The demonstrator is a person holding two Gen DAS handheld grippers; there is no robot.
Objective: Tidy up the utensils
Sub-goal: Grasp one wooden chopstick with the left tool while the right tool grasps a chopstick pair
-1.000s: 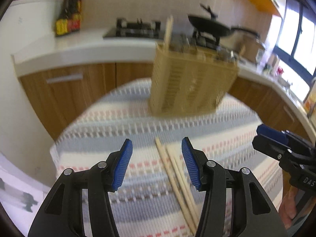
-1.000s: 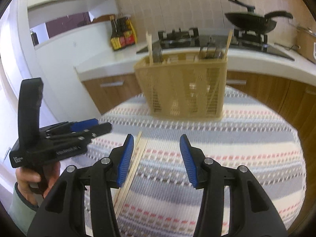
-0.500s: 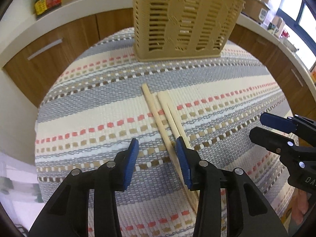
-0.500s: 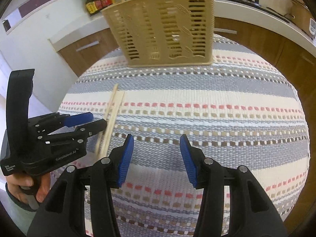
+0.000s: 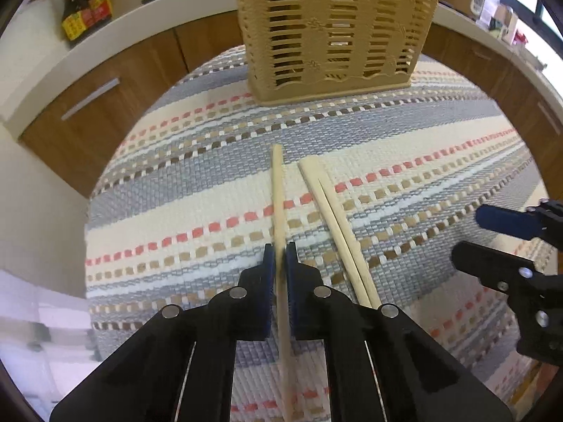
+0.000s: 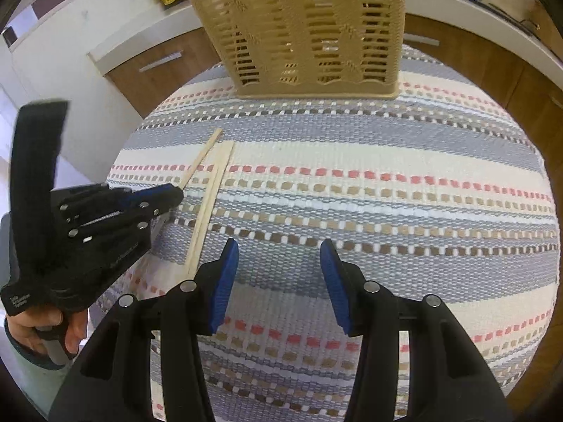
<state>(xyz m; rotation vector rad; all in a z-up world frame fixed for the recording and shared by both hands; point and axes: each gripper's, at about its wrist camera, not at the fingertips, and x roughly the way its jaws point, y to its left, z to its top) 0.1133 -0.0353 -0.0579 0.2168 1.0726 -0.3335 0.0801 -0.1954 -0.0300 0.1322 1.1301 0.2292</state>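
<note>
Left tool (image 5: 280,256) pinches one slim wooden chopstick (image 5: 278,190) at frame centre over the woven striped cloth (image 5: 404,147); right tool (image 6: 279,274) gapes empty.

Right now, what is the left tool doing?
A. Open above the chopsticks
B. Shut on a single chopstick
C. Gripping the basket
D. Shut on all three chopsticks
B: the left tool is shut on one chopstick, while the other two chopsticks lie loose on the striped cloth beside it.

Chopsticks and holder on striped cloth

One pale wooden chopstick (image 5: 278,197) pinched between left gripper (image 5: 280,263) pads; loose pair (image 5: 332,225) flat just right of it, touching; slotted tan utensil basket (image 5: 334,28) upright ahead.
</note>
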